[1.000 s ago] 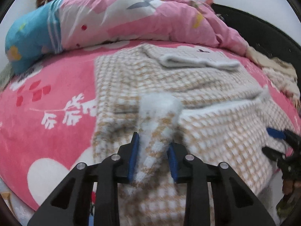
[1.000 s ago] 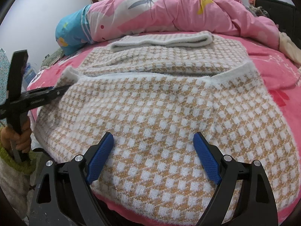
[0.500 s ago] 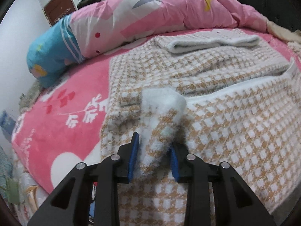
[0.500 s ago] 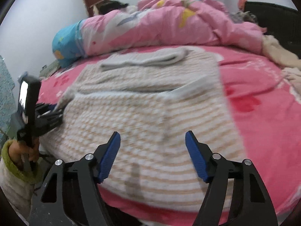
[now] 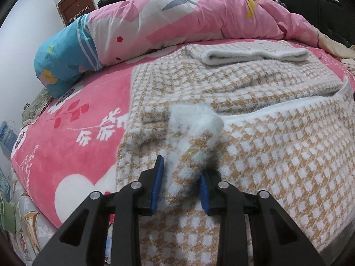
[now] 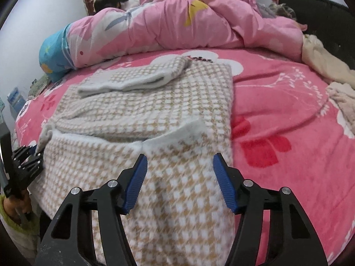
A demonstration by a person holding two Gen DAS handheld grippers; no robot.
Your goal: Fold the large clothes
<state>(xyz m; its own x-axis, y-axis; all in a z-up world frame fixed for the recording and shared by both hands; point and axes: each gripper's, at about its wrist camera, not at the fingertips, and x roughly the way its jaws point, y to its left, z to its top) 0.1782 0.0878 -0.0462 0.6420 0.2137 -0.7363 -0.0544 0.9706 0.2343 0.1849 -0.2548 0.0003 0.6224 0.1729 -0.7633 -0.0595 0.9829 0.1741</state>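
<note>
Left gripper (image 5: pixel 180 184) clamped on sweater (image 5: pixel 266 155) hem corner | right gripper (image 6: pixel 179 184) closing over far corner, pads seemingly not touching | sweater lay on bed (image 6: pixel 288 110) | soft, fuzzy, limp; hold at white hem corners

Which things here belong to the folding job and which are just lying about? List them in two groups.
Part of the job:
- checked sweater, spread on the bed
- left gripper, clamped on a sweater corner
- right gripper, jaws closing over the sweater's right edge, not gripping yet

Lying about:
- pink quilt
- blue pillow
- pink blanket underneath
- cream fabric at the right
</note>
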